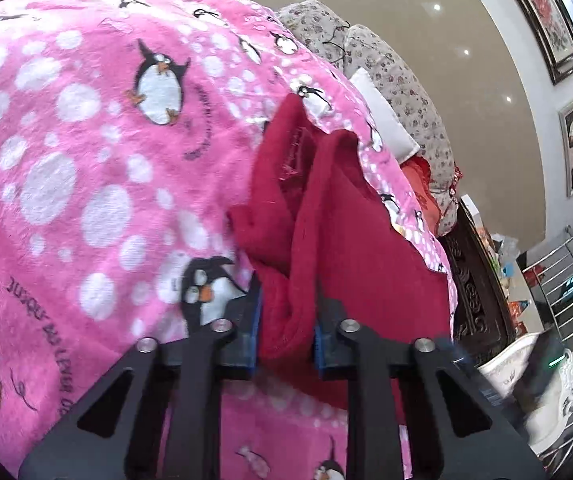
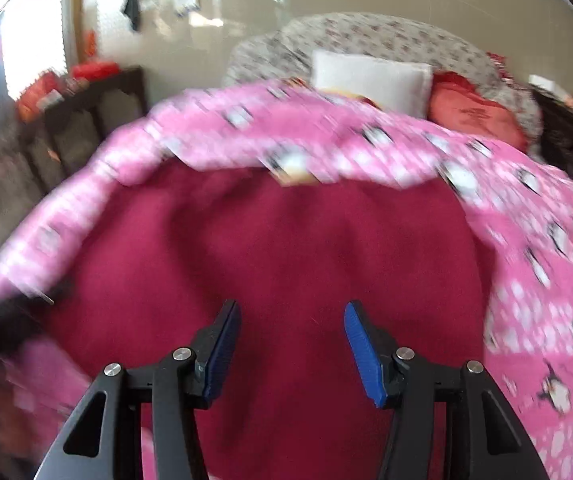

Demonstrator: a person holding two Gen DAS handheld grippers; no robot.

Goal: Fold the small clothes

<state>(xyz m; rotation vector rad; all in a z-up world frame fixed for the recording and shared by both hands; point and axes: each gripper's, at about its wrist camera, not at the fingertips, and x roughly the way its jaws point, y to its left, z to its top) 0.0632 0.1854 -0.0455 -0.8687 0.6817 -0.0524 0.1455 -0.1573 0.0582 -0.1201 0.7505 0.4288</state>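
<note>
A dark red fleece garment [image 1: 350,224] lies on a pink penguin-print blanket [image 1: 86,152]. My left gripper [image 1: 287,320] is shut on a bunched fold of the red garment and holds it up off the blanket. In the right wrist view the red garment [image 2: 278,240] spreads wide below my right gripper [image 2: 292,320], which is open and empty just above the cloth. A pink penguin-print piece [image 2: 246,140] drapes along the garment's far edge and down its left side. That view is blurred by motion.
A white pillow [image 2: 370,76], a red cushion [image 2: 474,116] and a floral quilt [image 2: 386,36] lie at the head of the bed. A dark carved bed frame [image 1: 474,280] and a metal rack [image 1: 566,280] stand to the right. Dark furniture [image 2: 86,120] stands left.
</note>
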